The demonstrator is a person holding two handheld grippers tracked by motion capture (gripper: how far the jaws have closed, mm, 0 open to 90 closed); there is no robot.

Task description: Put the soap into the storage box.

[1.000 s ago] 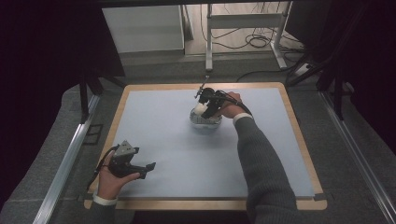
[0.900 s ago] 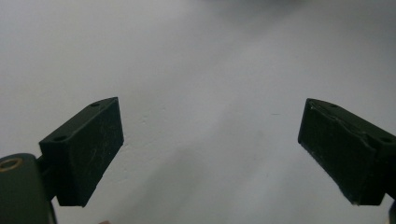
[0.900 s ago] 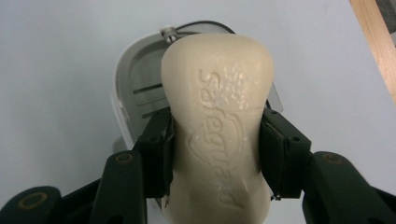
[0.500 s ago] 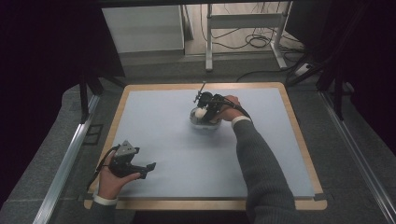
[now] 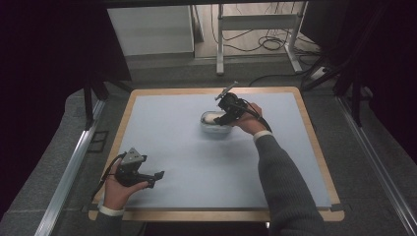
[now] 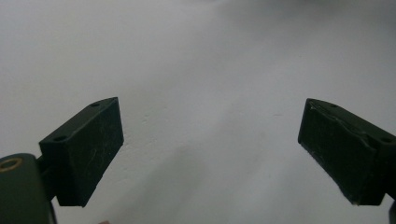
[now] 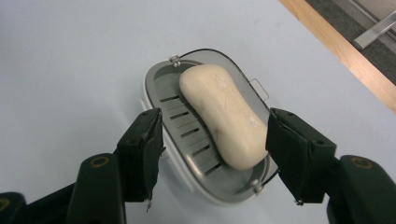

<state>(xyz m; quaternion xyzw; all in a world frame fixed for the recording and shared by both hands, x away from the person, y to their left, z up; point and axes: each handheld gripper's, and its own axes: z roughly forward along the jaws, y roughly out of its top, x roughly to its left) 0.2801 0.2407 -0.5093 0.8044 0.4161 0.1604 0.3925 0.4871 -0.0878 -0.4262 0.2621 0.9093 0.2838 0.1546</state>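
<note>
A cream bar of soap (image 7: 224, 112) lies in a grey slotted soap dish (image 7: 187, 154) with a white rim and a wire frame. My right gripper (image 7: 215, 149) is open, its jaws standing either side of the dish's near end; the right jaw is close against the soap. In the high view the dish (image 5: 216, 132) sits at the middle back of the mat, the soap (image 5: 210, 117) is in it, and the right gripper (image 5: 223, 118) is just above. My left gripper (image 5: 153, 178) rests near the front left, open over bare mat (image 6: 210, 70).
A pale blue mat (image 5: 196, 167) covers the wooden table, whose edge (image 5: 196, 214) runs along the front. A metal rail (image 5: 69, 172) flanks the table's left side. Desk legs and cables (image 5: 255, 29) stand on the floor beyond.
</note>
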